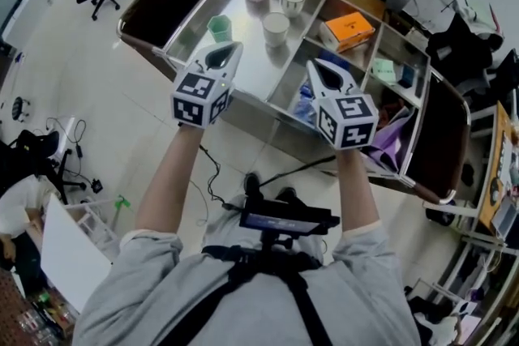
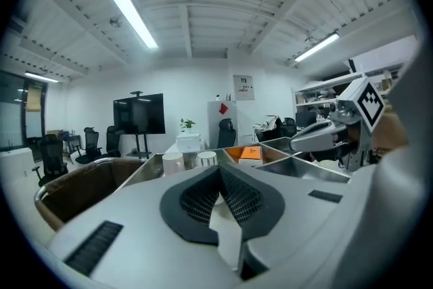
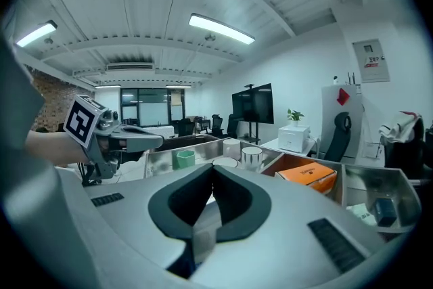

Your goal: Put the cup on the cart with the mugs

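The small green cup (image 1: 219, 27) stands on the steel cart (image 1: 247, 65) beside three white ceramic mugs (image 1: 276, 27). The left tool (image 1: 232, 48) and right tool (image 1: 316, 64) are both closed on nothing. The cup looks light, thin-walled and easily tipped, so a gentle pinch across its rim would suit.

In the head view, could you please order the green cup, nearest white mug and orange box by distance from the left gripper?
1. Green cup, just ahead of the left gripper.
2. White mug, further right.
3. Orange box, rightmost, next compartment.
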`<state>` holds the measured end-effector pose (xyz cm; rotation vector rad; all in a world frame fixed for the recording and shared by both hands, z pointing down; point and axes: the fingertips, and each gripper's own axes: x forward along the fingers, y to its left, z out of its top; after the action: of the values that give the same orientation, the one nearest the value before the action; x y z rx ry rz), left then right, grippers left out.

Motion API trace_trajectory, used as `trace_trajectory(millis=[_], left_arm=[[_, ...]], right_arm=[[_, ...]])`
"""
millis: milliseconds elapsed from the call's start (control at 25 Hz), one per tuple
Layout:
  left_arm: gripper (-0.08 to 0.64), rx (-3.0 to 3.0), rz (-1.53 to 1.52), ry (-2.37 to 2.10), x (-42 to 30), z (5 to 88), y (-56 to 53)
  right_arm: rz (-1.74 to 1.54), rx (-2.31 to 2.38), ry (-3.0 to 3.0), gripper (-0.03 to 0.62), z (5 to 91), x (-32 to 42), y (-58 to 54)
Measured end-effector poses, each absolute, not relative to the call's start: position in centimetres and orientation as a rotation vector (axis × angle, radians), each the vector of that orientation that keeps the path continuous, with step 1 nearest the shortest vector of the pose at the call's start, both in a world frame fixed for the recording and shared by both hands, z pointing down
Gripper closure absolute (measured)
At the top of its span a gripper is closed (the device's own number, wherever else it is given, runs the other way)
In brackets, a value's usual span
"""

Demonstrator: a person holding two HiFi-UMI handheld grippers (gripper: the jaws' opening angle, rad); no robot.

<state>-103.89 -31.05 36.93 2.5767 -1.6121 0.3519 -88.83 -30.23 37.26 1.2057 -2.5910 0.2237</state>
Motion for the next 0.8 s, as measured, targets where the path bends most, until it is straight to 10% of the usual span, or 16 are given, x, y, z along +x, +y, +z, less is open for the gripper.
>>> trace_trajectory(millis=[800], left_arm=[[0.558, 2.235, 0.243, -1.917, -106.7, 40.1, -14.2]], right_arm=[[0.302, 1.143, -2.691, 0.592, 38.1, -81.7, -19.4]])
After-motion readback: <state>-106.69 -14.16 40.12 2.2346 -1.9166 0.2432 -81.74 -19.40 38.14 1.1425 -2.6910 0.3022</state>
